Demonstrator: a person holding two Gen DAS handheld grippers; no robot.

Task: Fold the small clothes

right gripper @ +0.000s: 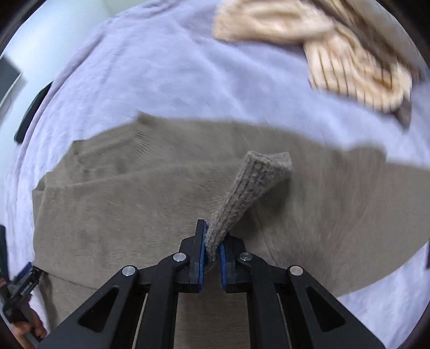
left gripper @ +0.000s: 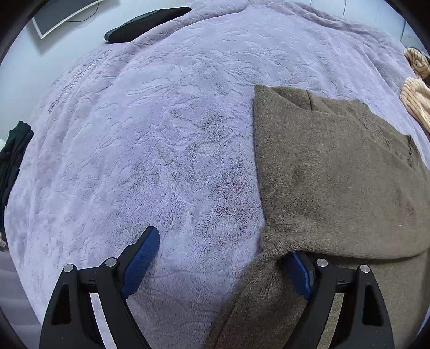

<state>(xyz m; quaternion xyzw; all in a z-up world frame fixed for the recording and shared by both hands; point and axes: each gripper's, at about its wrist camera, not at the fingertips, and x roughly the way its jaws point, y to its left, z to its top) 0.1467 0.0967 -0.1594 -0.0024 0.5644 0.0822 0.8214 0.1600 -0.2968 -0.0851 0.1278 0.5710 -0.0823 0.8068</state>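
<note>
A brown knit sweater (left gripper: 336,171) lies partly folded on the lilac blanket (left gripper: 161,134); it also fills the middle of the right wrist view (right gripper: 134,209). My left gripper (left gripper: 223,249) is open at the sweater's left edge, its right finger tucked under the fabric, its left finger over bare blanket. My right gripper (right gripper: 212,241) is shut on the sweater's ribbed cuff (right gripper: 255,182), which sticks up above the sweater's body. The left gripper (right gripper: 24,284) shows at the right wrist view's lower left edge.
A beige striped garment (right gripper: 349,61) lies beyond the sweater, also at the right edge of the left wrist view (left gripper: 416,99). A flat dark item (left gripper: 145,24) lies at the blanket's far side. Dark clothing (left gripper: 13,155) hangs at the left edge.
</note>
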